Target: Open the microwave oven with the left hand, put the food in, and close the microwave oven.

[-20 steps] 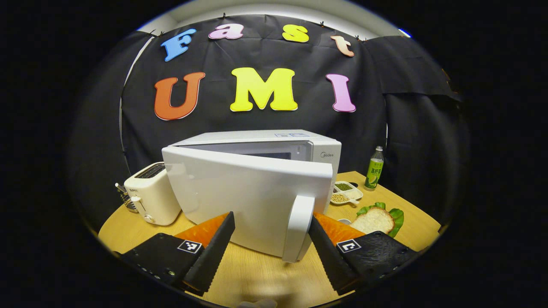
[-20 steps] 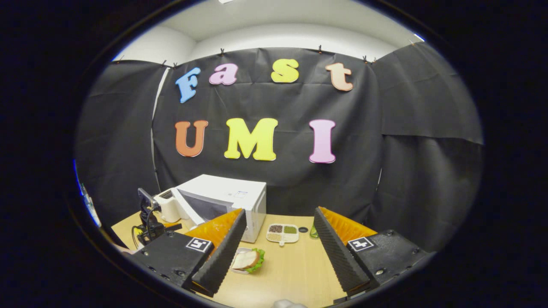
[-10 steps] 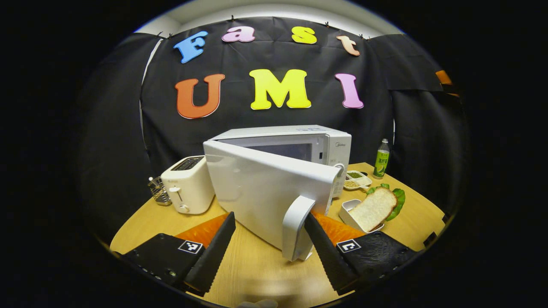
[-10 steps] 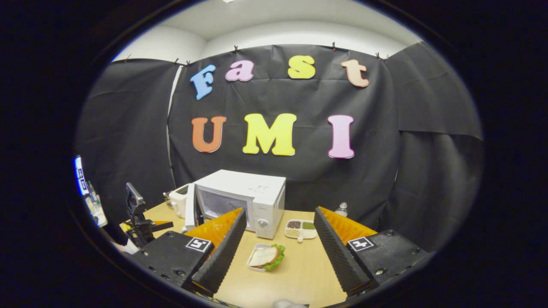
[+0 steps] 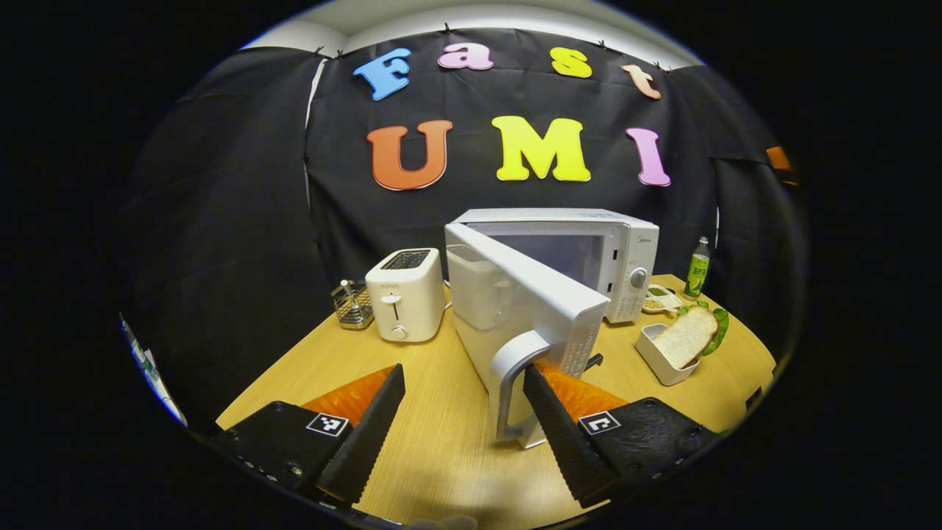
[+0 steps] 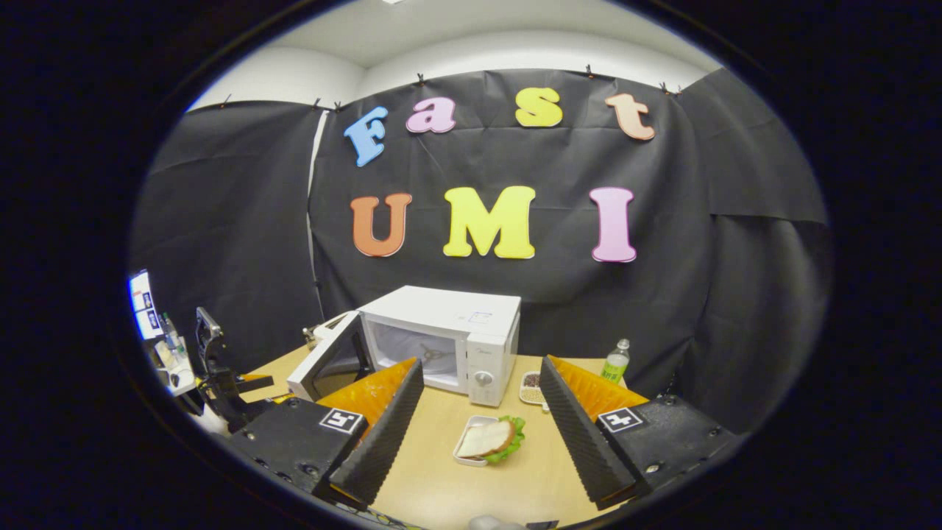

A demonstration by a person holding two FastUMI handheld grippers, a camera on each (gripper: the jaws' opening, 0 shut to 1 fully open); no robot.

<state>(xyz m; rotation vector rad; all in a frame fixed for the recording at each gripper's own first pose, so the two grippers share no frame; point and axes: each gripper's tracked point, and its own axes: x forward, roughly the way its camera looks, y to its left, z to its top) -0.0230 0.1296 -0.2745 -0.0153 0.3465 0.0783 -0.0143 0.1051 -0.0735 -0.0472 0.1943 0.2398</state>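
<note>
Microwave door (image 5: 515, 309): swung well out from the white microwave oven (image 5: 596, 250) at the back of the wooden table (image 5: 434, 412), much wider than a second ago, when it stood only ajar; the cavity (image 6: 423, 353) now shows in the right gripper view.

Door handle (image 5: 515, 383): sits just inside the left gripper (image 5: 464, 401), close against its right-hand finger; I cannot tell whether it touches.

Left gripper: fingers spread wide, pinching nothing; it has drawn back and round to the left with the door since half a second ago.

Right gripper (image 6: 482, 401): fingers spread wide and empty, held above the table's near edge, facing the oven; its view has shifted rightward since a second ago.

Food: a sandwich (image 6: 489, 439) of bread and lettuce lies in a white tray (image 6: 465, 445) on the table in front of the oven, toward the right edge in the left gripper view (image 5: 688, 335), untouched.

Toaster (image 5: 405, 294): white, left of the oven, with a small wire rack (image 5: 352, 303) beside it.

Bottle (image 5: 698, 266): green, upright at the back right of the table, near a divided dish (image 5: 659, 300) of grains.
</note>
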